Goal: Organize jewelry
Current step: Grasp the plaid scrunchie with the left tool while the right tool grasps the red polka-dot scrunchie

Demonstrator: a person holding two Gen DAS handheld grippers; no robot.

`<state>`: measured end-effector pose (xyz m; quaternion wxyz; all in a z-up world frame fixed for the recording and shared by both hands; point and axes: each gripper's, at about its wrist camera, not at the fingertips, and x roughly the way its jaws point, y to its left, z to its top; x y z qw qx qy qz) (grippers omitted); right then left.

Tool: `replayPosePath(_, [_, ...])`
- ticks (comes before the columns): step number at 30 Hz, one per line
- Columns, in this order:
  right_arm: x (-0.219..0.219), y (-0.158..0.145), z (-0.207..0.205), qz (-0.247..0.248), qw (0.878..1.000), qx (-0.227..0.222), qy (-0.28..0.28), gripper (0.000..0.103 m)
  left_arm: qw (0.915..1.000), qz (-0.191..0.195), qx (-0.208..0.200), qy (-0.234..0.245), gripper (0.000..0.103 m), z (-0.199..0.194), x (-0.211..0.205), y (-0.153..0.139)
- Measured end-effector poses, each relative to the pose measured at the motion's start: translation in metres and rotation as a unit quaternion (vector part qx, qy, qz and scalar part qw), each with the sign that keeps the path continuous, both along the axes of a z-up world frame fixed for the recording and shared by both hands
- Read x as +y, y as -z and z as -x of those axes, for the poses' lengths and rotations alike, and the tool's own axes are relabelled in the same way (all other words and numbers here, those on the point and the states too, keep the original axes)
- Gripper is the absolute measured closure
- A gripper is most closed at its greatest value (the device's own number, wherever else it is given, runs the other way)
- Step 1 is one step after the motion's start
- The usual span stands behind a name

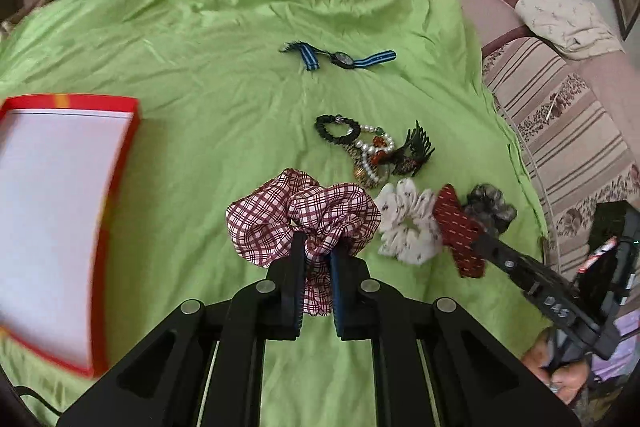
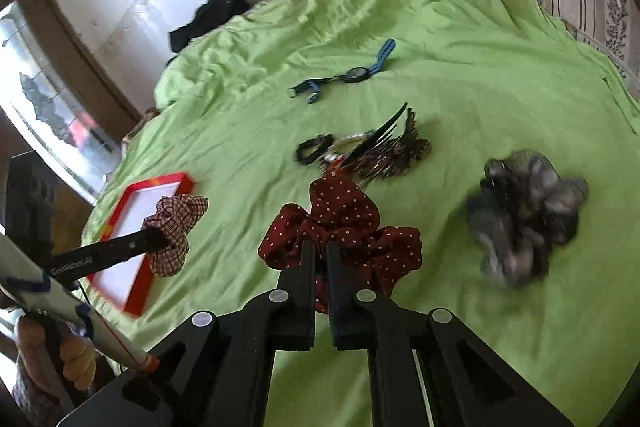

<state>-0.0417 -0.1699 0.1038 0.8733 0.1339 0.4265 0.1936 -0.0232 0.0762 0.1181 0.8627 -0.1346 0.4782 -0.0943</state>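
Pinching a checked scrunchie (image 1: 304,223), the left gripper (image 1: 316,259) has its jaws squeezed tight on it. The right gripper (image 2: 320,259) is closed on a red dotted scrunchie (image 2: 344,227) above the green sheet (image 2: 480,47).

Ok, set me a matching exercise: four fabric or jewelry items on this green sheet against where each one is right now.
Items:
1. plaid maroon-and-white fabric scrunchie
2. dark red white-dotted fabric scrunchie
3. grey-black fabric scrunchie
4. blue-striped strap wristwatch

Places:
A. lying flat, farthest up the green sheet
B. pinched in the left tongs
C. loose on the sheet, beside the right tongs
D. pinched in the right tongs

Pairs: 1-B, 2-D, 3-C, 4-A
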Motion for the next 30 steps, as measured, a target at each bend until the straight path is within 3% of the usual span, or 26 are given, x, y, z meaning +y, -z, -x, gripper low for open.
replayPosePath(3, [0.001,0.001,0.022,-0.003,1.0,0.009,-0.003,0.096,0.9999,-0.002,0.014,-0.006,0.092,0.021,0.004,0.009])
replayPosePath(7, [0.006,0.018,0.045,0.033,0.999,0.027,0.005,0.092,0.9987,-0.019,0.046,-0.013,0.092,0.046,0.005,0.036])
replayPosePath(8, [0.005,0.023,0.051,0.038,0.999,0.032,0.008,0.086,0.9982,-0.027,0.052,-0.014,0.092,0.053,0.005,0.043])
replayPosePath(10, [0.0,0.025,0.059,0.034,0.999,0.034,0.018,0.047,0.9977,-0.033,0.056,-0.019,0.086,0.063,0.007,0.049])
replayPosePath(12, [-0.009,0.022,0.069,0.023,0.999,0.02,0.037,0.03,0.998,-0.03,0.052,-0.02,0.075,0.07,0.011,0.049])
replayPosePath(13, [-0.013,0.02,0.073,0.021,0.999,0.013,0.048,0.028,0.9982,-0.031,0.045,-0.023,0.067,0.075,0.013,0.045])
replayPosePath(16, [-0.024,0.017,0.08,0.017,0.998,0.011,0.061,0.028,0.9986,-0.032,0.027,-0.033,0.056,0.082,0.02,0.037])
replayPosePath(21, [-0.025,0.019,0.084,0.021,0.997,0.015,0.068,0.028,0.9987,-0.018,0.02,-0.044,0.05,0.087,0.029,0.034])
replayPosePath(30, [-0.011,0.037,0.061,0.038,0.998,0.035,0.047,0.028,0.9986,-0.025,0.039,-0.025,0.048,0.066,0.019,0.06])
